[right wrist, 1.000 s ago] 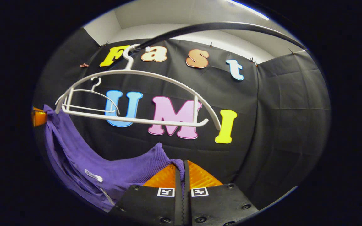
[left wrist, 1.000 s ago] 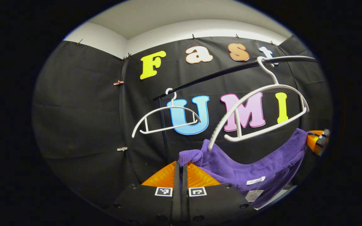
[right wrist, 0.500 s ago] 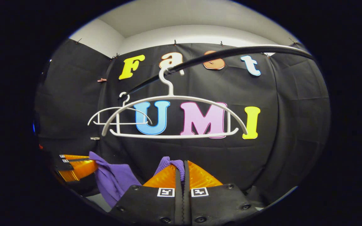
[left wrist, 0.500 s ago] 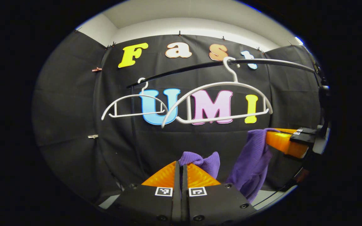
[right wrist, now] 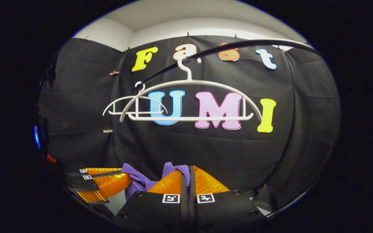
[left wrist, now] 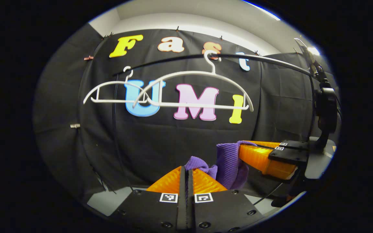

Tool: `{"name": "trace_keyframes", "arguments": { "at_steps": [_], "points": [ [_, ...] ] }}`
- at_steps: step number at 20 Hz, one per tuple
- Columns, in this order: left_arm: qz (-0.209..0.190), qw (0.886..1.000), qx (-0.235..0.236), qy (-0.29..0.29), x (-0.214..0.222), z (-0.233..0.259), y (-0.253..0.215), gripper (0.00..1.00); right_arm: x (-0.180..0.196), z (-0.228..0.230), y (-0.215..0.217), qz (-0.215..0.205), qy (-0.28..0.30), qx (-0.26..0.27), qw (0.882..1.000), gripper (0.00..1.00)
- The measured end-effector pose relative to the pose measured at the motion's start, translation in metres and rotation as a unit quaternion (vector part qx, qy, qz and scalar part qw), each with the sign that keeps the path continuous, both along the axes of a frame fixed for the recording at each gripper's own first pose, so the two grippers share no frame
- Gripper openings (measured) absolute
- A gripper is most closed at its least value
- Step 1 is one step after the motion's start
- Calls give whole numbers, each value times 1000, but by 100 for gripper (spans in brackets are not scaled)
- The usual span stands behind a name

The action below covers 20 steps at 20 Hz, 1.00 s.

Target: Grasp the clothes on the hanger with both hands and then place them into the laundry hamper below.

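Note:
A purple ribbed garment (left wrist: 228, 165) hangs bunched between my two grippers, off the hanger. In the left gripper view my left gripper (left wrist: 186, 169) is shut on one purple corner, and the right gripper (left wrist: 242, 146) comes in from the right, pinching the other end. In the right gripper view my right gripper (right wrist: 186, 168) is shut on a fold of the purple garment (right wrist: 141, 179), while the left gripper (right wrist: 126, 174) shows at lower left, close by. The white hanger (left wrist: 193, 89) (right wrist: 189, 100) hangs bare on the black rail above.
A second bare white hanger (left wrist: 108, 94) (right wrist: 125, 105) hangs further left on the black rail (left wrist: 254, 60) (right wrist: 238, 45). The rail's upright post (left wrist: 117, 129) runs down at left. A pale floor strip (left wrist: 108, 200) lies below the wall.
Both grippers have come down and closer together with the garment, which went from a stretched span under the hanger to a bunched fold. The hanger swung back level.

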<state>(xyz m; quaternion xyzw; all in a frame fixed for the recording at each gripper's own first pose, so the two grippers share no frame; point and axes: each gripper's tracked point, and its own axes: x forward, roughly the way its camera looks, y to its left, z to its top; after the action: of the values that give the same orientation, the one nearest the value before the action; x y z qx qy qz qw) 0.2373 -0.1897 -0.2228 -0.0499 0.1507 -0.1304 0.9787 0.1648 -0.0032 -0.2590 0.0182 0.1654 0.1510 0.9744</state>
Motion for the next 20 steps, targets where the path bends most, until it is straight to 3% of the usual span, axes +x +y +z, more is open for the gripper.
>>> {"name": "trace_keyframes", "arguments": {
  "at_steps": [4,7,13,15,20],
  "points": [
    [-9,998,37,40,1,-75,-5,5,-15,-93,-2,31,83,-25,996,4],
    [-14,995,41,91,0,-138,-6,5,-32,-168,-17,26,157,-50,986,5],
    [12,986,18,168,5,-220,-2,5,-85,-295,-26,37,298,-82,950,5],
    [16,980,27,198,8,-248,-8,5,-103,-322,-34,35,333,-85,939,5],
    [15,962,57,266,-9,-307,-6,5,-115,-350,-45,32,357,-105,928,5]
  ]
}}
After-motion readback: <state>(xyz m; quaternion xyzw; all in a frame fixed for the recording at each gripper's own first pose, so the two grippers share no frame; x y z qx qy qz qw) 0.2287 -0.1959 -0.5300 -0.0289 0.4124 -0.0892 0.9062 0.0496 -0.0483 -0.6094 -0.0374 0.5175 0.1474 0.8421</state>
